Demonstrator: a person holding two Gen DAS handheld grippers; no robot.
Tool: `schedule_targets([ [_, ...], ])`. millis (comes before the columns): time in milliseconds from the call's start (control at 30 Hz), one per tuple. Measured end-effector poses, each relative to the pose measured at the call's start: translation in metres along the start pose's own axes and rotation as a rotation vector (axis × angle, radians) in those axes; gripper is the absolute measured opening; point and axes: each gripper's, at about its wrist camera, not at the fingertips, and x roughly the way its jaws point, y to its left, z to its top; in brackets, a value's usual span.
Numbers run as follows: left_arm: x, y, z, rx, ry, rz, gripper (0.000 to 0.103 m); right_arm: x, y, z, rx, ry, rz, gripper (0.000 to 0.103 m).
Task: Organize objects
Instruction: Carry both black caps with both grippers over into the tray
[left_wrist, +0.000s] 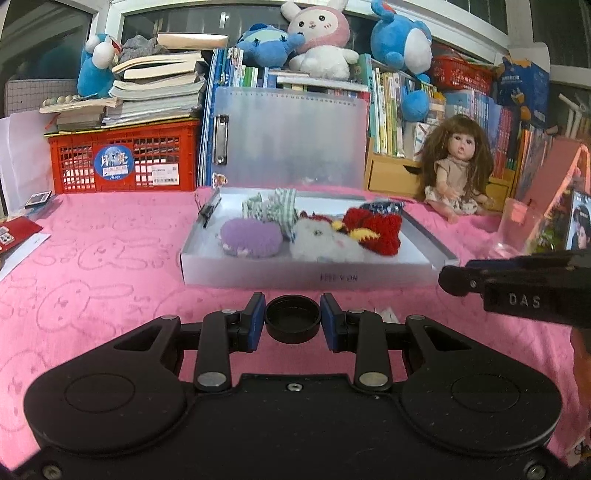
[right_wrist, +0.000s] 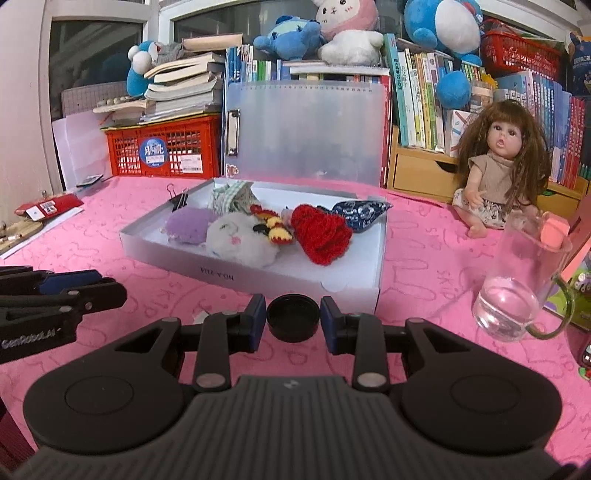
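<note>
A white box (left_wrist: 306, 275) (right_wrist: 258, 278) with its clear lid raised stands on the pink cloth. In it lie a purple plush (left_wrist: 251, 237) (right_wrist: 186, 225), a white plush (left_wrist: 327, 243) (right_wrist: 238, 240), a red knitted toy (left_wrist: 380, 229) (right_wrist: 321, 232), a striped cloth (left_wrist: 275, 206) and a blue patterned pouch (right_wrist: 360, 212). My left gripper (left_wrist: 292, 322) is just before the box, its fingers (left_wrist: 256, 321) against a black round cap (left_wrist: 292, 323). My right gripper (right_wrist: 293, 320) is also before the box, its fingers (right_wrist: 256, 321) against a black round cap (right_wrist: 293, 319).
A doll (left_wrist: 458, 162) (right_wrist: 495, 166) sits at the back right. A glass mug with water (right_wrist: 521, 280) stands to the right. A red crate (left_wrist: 123, 157), books and plush toys line the back. A black binder clip (right_wrist: 179, 199) sits on the box's left rim.
</note>
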Motion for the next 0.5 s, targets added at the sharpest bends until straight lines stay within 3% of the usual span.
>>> schedule_targets([
  [500, 0.026, 0.008, 0.056, -0.011, -0.042, -0.038, 0.031, 0.003, -0.019, 0.033, 0.055, -0.044, -0.026, 0.037],
])
